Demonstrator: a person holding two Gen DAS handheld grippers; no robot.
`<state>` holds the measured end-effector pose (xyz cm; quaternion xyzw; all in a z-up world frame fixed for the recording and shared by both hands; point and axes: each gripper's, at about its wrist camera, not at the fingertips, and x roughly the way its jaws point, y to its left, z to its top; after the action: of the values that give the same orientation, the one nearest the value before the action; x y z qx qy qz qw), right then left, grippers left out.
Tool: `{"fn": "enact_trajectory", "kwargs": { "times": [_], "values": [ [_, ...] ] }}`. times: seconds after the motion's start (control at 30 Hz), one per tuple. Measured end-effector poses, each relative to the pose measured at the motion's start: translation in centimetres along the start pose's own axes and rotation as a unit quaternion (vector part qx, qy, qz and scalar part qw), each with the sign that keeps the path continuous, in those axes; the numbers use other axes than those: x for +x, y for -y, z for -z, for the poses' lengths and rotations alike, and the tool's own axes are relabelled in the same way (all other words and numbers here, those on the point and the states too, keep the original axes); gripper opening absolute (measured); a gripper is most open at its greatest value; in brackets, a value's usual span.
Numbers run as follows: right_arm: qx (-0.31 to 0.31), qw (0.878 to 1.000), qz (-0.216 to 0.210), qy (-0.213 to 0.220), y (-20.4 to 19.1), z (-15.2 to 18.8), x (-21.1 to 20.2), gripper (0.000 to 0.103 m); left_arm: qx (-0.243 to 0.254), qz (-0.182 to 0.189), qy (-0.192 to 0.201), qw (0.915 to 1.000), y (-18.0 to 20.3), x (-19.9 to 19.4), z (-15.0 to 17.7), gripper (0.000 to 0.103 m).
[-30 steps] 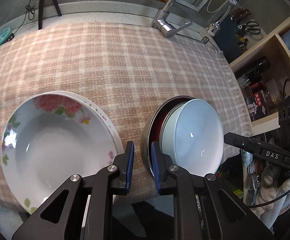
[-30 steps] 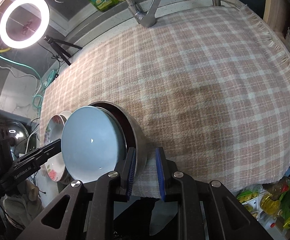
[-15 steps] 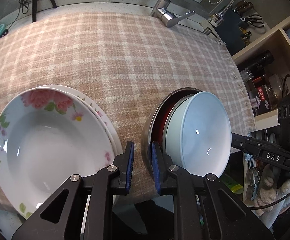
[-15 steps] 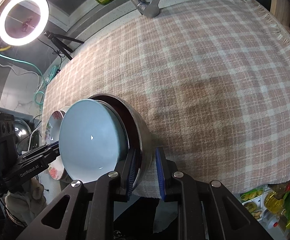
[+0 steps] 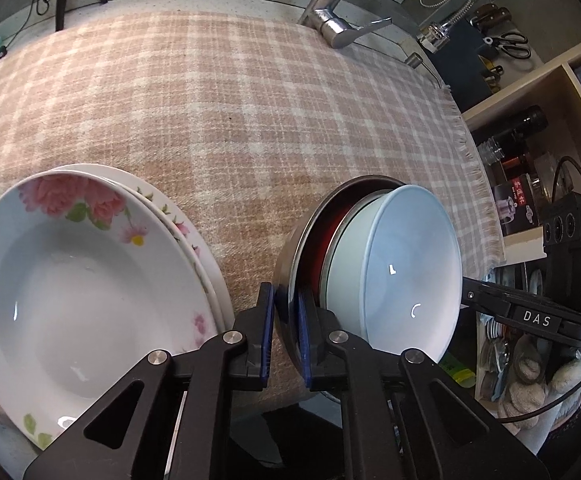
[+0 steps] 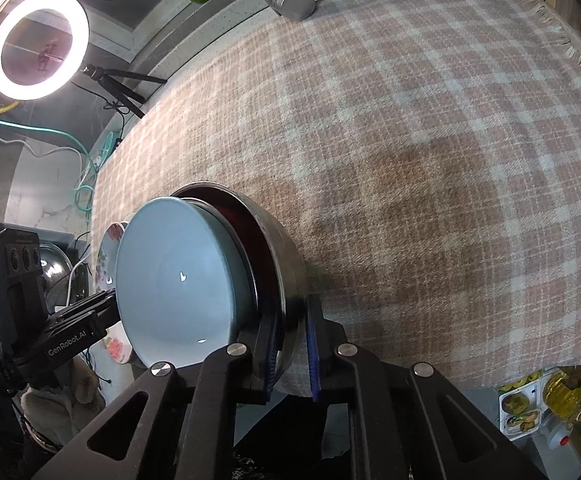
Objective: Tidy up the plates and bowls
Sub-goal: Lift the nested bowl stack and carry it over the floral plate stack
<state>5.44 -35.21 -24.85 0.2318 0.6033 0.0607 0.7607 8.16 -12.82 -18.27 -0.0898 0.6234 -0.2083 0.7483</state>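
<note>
The nested stack of bowls, a pale blue ceramic bowl (image 5: 406, 272) inside a red-lined one within a round steel outer bowl (image 5: 290, 268), is sitting at the near edge of the pink-and-cream checked cloth (image 5: 210, 100), mouths opening upward. The left gripper (image 5: 282, 320) is pinching the steel rim, fingers pressed onto it from both sides. The right gripper (image 6: 292, 344) is closing on the opposite rim (steel wall between its blue pads). The floral white plates (image 5: 82, 280) are lying stacked beside the bowls.

Glossy ceramic plates (image 5: 70, 288); shiny steel bowl (image 5: 290, 248); woolly matt checked cloth (image 5: 210, 112).
</note>
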Motion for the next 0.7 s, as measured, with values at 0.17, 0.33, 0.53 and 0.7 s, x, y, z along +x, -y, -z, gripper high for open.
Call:
{"fn": "enact_trajectory", "kwargs": {
  "times": [0.17, 0.33, 0.53, 0.7],
  "values": [
    [0.002, 1.000, 0.006, -0.004, -0.3, 0.1, 0.0, 0.011, -0.006, -0.001, 0.004, 1.0000, 0.0, -0.1, 0.0, 0.009],
    [0.006, 1.000, 0.010, -0.006, -0.6, -0.1, -0.1, 0.011, -0.012, 0.001, 0.008, 0.9999, 0.0, -0.4, -0.3, 0.009],
    [0.009, 1.000, 0.008, -0.003, -0.9, -0.6, -0.5, 0.011, -0.009, -0.002, 0.022, 0.9997, 0.3, -1.2, -0.7, 0.009],
    [-0.002, 1.000, 0.011, 0.005, -1.7, -1.2, -1.2, 0.011, -0.008, -0.004, 0.035, 0.9993, 0.4, -2.2, -1.2, 0.009]
  ]
}}
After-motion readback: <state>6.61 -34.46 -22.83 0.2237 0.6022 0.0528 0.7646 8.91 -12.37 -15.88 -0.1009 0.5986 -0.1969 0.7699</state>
